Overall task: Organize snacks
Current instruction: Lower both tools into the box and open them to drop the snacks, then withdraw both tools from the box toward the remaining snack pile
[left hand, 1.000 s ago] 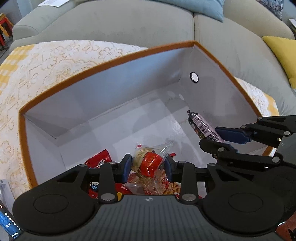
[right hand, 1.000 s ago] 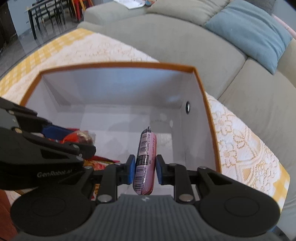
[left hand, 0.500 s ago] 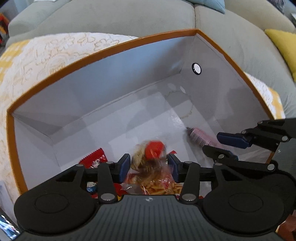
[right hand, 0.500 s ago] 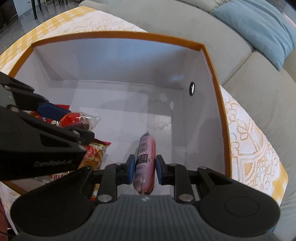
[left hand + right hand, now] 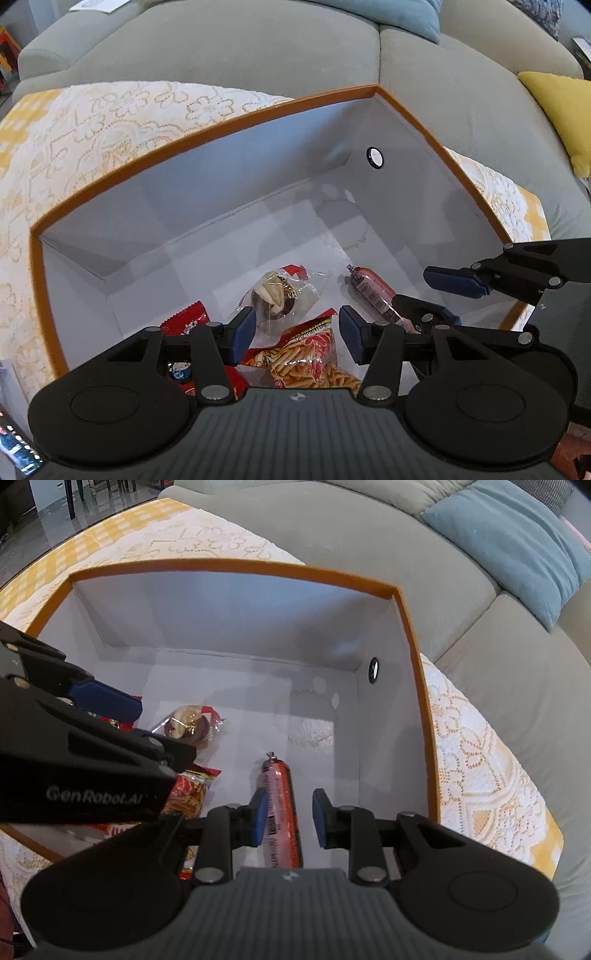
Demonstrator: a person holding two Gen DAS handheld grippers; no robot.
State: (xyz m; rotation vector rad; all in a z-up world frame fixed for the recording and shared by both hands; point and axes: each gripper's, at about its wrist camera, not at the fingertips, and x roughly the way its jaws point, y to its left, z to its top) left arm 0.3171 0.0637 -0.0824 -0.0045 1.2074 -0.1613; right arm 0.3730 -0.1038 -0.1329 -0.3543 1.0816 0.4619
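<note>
An orange-rimmed box (image 5: 221, 125) with white walls stands on a lace cloth. My left gripper (image 5: 295, 332) hangs over its near left part, jaws opening with nothing pressed between them. Below it a clear bag with a pastry (image 5: 277, 295) lies on the box floor, next to a pack of stick snacks (image 5: 314, 358) and a red packet (image 5: 184, 321). My right gripper (image 5: 290, 818) is also opening. The pink sausage (image 5: 280, 805) lies on the box (image 5: 258, 566) floor between its pads, against the left one and free of the right one. The left gripper (image 5: 147, 727) shows beside it.
A grey sofa (image 5: 258, 48) curves behind the table, with a yellow cushion (image 5: 557, 110) and a blue cushion (image 5: 517, 542). The lace tablecloth (image 5: 92, 122) surrounds the box. The box's far half holds nothing. A phone screen (image 5: 14, 443) shows at the lower left.
The left jaws spread and the pastry bag dropped from them onto the box floor. The right jaws loosened and the sausage slid down to lie on the floor.
</note>
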